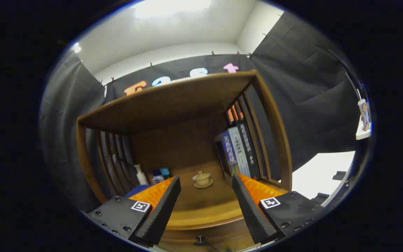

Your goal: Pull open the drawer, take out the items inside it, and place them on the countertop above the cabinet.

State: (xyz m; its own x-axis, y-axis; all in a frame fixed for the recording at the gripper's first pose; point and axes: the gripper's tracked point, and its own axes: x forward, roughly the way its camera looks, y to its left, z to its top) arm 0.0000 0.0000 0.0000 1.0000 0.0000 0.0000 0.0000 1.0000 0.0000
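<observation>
My gripper is open, its two fingers spread wide with nothing between them, pointing into a wooden cabinet. The countertop of the cabinet runs between and just ahead of the fingers. A small dark drawer knob shows low down, below the countertop's front edge, between the finger bases; the drawer front there looks closed. A small cream lidded cup on a saucer stands on the countertop beyond the fingertips.
Several upright books lean at the right side of the shelf. A white pump bottle and small blue-capped jars stand at the back left. Wooden slats close both sides, a wooden top board overhead. A blue object lies behind the left finger.
</observation>
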